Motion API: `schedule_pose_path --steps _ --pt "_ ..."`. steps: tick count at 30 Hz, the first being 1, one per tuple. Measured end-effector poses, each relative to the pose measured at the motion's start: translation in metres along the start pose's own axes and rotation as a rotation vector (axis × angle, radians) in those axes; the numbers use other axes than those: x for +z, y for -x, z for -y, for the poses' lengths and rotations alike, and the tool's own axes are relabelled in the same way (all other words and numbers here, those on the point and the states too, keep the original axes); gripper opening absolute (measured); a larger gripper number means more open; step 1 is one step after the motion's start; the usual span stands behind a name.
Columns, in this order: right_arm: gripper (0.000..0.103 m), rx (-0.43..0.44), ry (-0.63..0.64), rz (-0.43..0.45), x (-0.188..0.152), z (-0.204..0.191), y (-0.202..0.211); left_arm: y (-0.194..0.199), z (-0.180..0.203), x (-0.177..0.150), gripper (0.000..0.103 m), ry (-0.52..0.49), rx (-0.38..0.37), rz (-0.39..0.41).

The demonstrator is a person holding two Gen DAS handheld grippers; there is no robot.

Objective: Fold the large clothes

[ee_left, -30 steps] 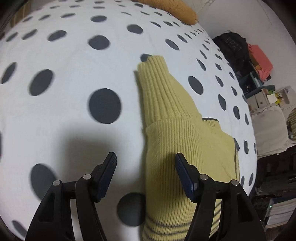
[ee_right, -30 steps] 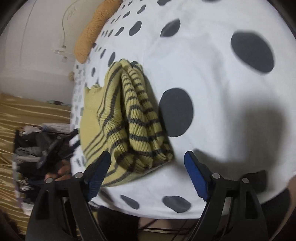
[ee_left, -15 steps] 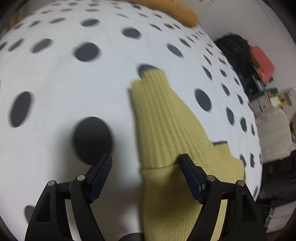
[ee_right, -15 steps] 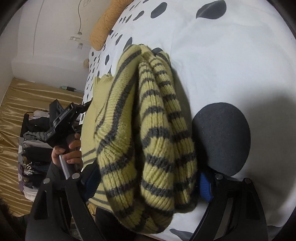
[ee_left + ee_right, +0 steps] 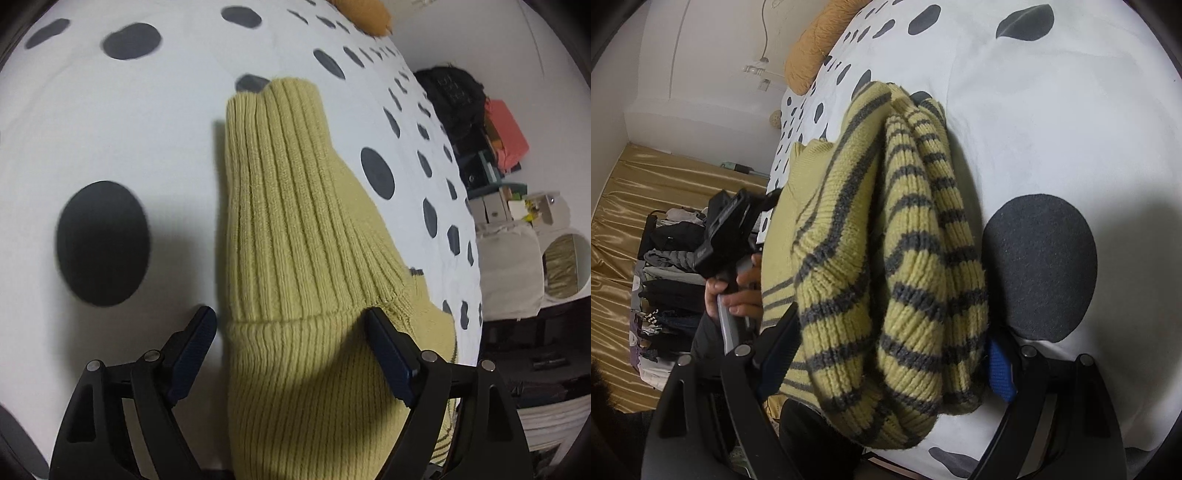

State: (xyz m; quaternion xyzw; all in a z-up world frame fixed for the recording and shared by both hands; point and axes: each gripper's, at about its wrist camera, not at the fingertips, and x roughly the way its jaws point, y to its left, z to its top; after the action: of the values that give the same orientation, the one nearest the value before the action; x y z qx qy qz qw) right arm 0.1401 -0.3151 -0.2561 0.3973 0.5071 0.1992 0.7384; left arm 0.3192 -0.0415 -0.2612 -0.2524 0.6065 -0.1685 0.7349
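Fingers (image 5: 1000, 365) spread wide, astride folded sweater (image 5: 894, 258) — ribbed yellow knit, grey stripes.

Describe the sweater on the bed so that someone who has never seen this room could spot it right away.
Look at the bed with the white cover printed with big dark dots. Near its edge lies the sweater, a thick ribbed knit in pale yellow-green. Its bunched end has dark grey stripes, unlike the fuzzy orange pillow at the far end.
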Motion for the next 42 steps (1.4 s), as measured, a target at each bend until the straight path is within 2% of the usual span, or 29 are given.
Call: schedule_pose_path --steps 1,2,4,8,9,10,12,13,14,16,18,19,20,21,22,24,26,28,30,32,34,35,36,37,40,42 --pt "0.082 -0.001 -0.005 0.001 0.001 0.001 0.000 -0.002 0.002 0.002 0.070 -0.001 -0.009 -0.004" --pt "0.075 -0.002 -0.014 0.008 0.000 0.000 0.001 -0.002 0.006 0.002 0.062 -0.010 -0.016 0.000" --pt "0.064 0.017 -0.033 0.020 -0.001 0.001 0.003 0.002 0.012 0.002 0.040 -0.036 0.024 0.015" --pt "0.056 0.058 -0.072 0.038 -0.006 -0.002 0.008 0.025 0.009 0.001 0.030 -0.002 0.008 0.058" --pt "0.055 0.077 -0.082 0.044 -0.006 -0.004 0.010 0.034 0.010 0.002 0.025 -0.001 0.002 0.077" --pt "0.054 0.111 -0.097 0.050 -0.005 -0.006 0.012 0.046 0.013 0.004 0.015 -0.009 0.009 0.103" --pt "0.054 0.169 -0.116 0.056 -0.002 -0.015 0.013 0.074 0.022 0.013 0.010 -0.058 0.028 0.163" --pt "0.054 0.186 -0.114 0.053 -0.001 -0.022 0.011 0.089 0.024 0.019 0.000 -0.073 0.039 0.198" --pt "0.054 0.206 -0.111 0.051 0.000 -0.029 0.008 0.109 0.026 0.028 0.000 -0.089 0.045 0.255" --pt "0.053 0.267 -0.098 0.043 0.005 -0.047 -0.004 0.135 0.024 0.052 0.000 -0.098 0.044 0.276" --pt "0.053 0.256 -0.070 0.036 0.011 -0.061 -0.018 0.152 0.013 0.070 0.001 -0.077 0.120 0.301" --pt "0.053 0.229 -0.062 0.037 0.014 -0.065 -0.023 0.152 0.006 0.075 0.012 -0.068 0.132 0.285" --pt "0.053 0.220 -0.071 0.042 0.014 -0.064 -0.024 0.143 -0.006 0.075 0.025 -0.047 0.113 0.222" --pt "0.053 0.219 -0.092 0.047 0.013 -0.059 -0.024 0.133 -0.013 0.071 0.057 -0.030 0.086 0.165" --pt "0.053 0.207 -0.104 0.052 0.011 -0.053 -0.021 0.120 -0.020 0.062 0.070 -0.021 0.045 0.107" --pt "0.053 0.160 -0.114 0.056 0.004 -0.042 -0.012 0.093 -0.028 0.039 0.070 -0.018 -0.019 0.032" --pt "0.053 0.131 -0.135 0.055 -0.001 -0.031 -0.006 0.066 -0.028 0.019 0.071 -0.023 -0.036 -0.027" --pt "0.053 0.112 -0.147 0.053 -0.004 -0.025 -0.005 0.048 -0.030 0.006 0.072 -0.005 -0.048 -0.043" --pt "0.053 0.103 -0.144 0.053 -0.004 -0.021 -0.005 0.039 -0.030 0.003 0.074 0.032 -0.122 -0.046" --pt "0.053 0.093 -0.152 0.044 -0.005 -0.016 -0.006 0.029 -0.023 0.006 0.077 0.027 -0.175 -0.066" --pt "0.053 0.083 -0.165 0.041 -0.006 -0.009 -0.005 0.016 -0.010 0.009 0.076 -0.018 -0.161 -0.096" --pt "0.053 0.085 -0.174 0.040 -0.008 -0.005 -0.005 0.004 -0.001 0.009 0.071 -0.049 -0.113 -0.114" --pt "0.053 0.091 -0.190 0.042 -0.010 0.000 -0.006 -0.003 0.004 0.009 0.058 -0.067 -0.075 -0.120" --pt "0.053 0.102 -0.206 0.048 -0.012 0.003 -0.006 -0.008 0.009 0.008 0.049 -0.080 -0.039 -0.122" --pt "0.052 0.112 -0.224 0.065 -0.013 -0.001 -0.004 0.006 0.017 0.009 0.035 -0.093 -0.039 -0.082" --pt "0.052 0.137 -0.204 0.071 -0.011 -0.012 0.001 0.027 0.020 0.009 0.033 -0.110 -0.049 -0.037"
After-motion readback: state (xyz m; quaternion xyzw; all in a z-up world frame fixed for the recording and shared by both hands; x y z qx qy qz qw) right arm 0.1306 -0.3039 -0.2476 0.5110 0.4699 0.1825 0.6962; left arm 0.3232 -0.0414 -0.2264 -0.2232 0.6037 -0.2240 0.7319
